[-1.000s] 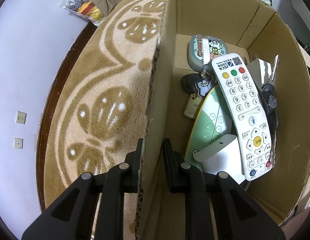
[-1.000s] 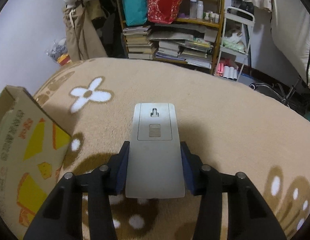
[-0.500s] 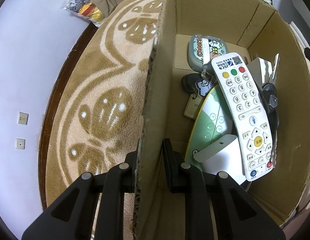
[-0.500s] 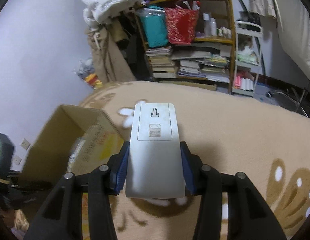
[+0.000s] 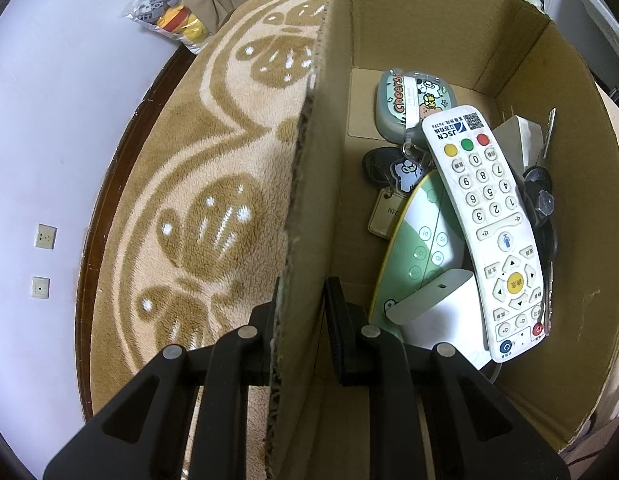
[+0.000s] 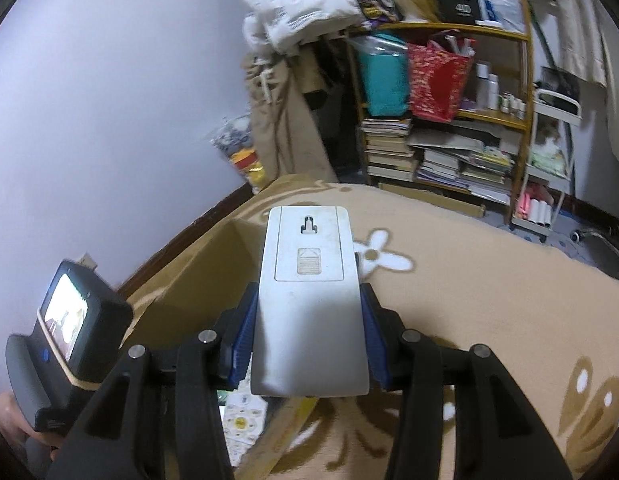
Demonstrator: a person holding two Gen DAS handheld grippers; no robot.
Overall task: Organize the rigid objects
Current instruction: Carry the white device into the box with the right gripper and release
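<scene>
My left gripper [image 5: 302, 304] is shut on the near left wall of an open cardboard box [image 5: 313, 168], one finger outside, one inside. The box holds a white remote [image 5: 485, 232], a green-and-white oval device [image 5: 421, 240], a white block [image 5: 437, 312], a cartoon case [image 5: 413, 98], keys [image 5: 539, 196] and tags. My right gripper [image 6: 307, 316] is shut on a grey remote [image 6: 309, 300], back side up, held in the air above the box [image 6: 197, 276].
The box stands on a tan patterned rug [image 5: 213, 184] beside a lilac wall. A bag of plush toys [image 5: 169, 16] lies by the wall. A cluttered bookshelf [image 6: 441, 120] and a white cart [image 6: 549, 184] stand beyond the rug. The left gripper's screen unit [image 6: 69, 320] shows at left.
My right gripper has lifted the grey remote off the rug and swung it left over the box. My left gripper holds the box wall, which tilted slightly.
</scene>
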